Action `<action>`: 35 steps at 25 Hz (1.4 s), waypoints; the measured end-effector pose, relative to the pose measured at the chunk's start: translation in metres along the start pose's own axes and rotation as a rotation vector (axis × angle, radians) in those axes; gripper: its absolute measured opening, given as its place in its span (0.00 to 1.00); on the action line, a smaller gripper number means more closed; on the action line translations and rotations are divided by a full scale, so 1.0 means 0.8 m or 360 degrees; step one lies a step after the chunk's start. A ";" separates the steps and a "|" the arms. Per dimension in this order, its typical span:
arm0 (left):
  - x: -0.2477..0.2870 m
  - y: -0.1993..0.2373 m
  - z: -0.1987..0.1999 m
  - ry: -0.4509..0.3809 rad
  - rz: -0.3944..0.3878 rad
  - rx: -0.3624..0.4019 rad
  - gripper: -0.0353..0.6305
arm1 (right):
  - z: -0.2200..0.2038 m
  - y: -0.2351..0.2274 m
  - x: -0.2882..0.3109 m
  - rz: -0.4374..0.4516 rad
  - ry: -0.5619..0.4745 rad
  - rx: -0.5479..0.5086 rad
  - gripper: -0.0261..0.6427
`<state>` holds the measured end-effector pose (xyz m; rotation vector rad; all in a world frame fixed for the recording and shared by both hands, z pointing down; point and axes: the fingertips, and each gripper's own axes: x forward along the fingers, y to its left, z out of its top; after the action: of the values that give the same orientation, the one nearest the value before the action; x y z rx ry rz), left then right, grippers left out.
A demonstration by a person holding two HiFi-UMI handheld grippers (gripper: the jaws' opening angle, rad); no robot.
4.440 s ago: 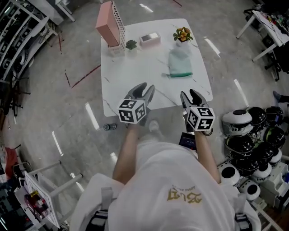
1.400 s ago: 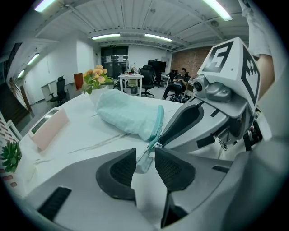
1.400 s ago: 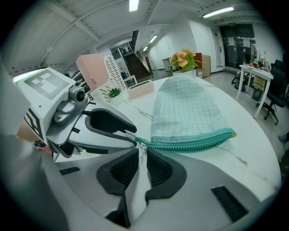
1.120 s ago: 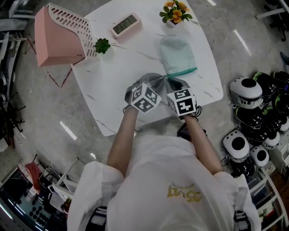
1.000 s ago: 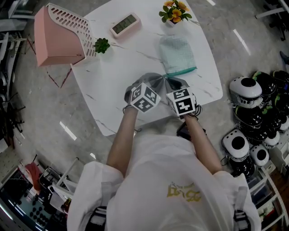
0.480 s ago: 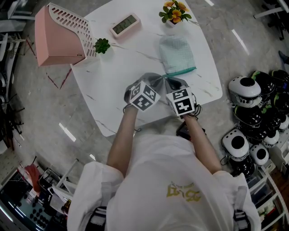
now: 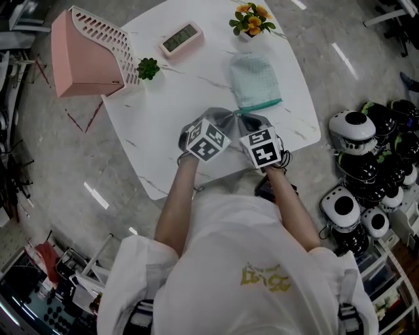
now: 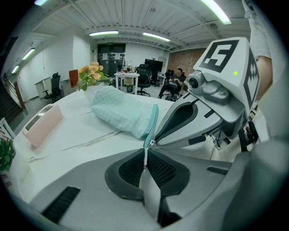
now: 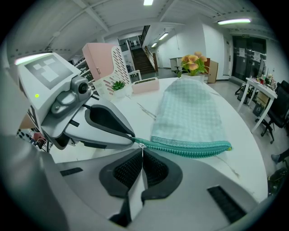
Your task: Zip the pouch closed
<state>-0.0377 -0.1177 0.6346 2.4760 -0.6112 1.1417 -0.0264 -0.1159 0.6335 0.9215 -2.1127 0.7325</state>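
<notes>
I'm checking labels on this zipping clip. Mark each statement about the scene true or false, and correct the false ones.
1. The mint-green fabric pouch lies on the white marble table, between the two grippers and the potted orange flowers. True.
2. The right gripper hangs wide open. False: the right gripper is shut on the silver zipper pull.
3. The left gripper is shut on the pouch at that same end of the teal zipper. True.
4. The clock sits on top of the pouch. False: the pink digital clock stands apart from it, on the table.
</notes>
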 end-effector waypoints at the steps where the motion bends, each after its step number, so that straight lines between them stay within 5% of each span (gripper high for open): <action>1: -0.001 0.000 0.000 0.0001 0.0001 -0.0002 0.11 | 0.000 0.001 -0.001 0.0000 0.0001 -0.0002 0.06; 35: -0.028 0.012 -0.022 -0.0001 0.0072 -0.0103 0.11 | -0.006 -0.009 -0.015 -0.0096 0.0017 -0.0013 0.06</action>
<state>-0.0667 -0.1121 0.6289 2.4197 -0.6969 1.1198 -0.0129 -0.1119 0.6284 0.9706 -2.0677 0.6959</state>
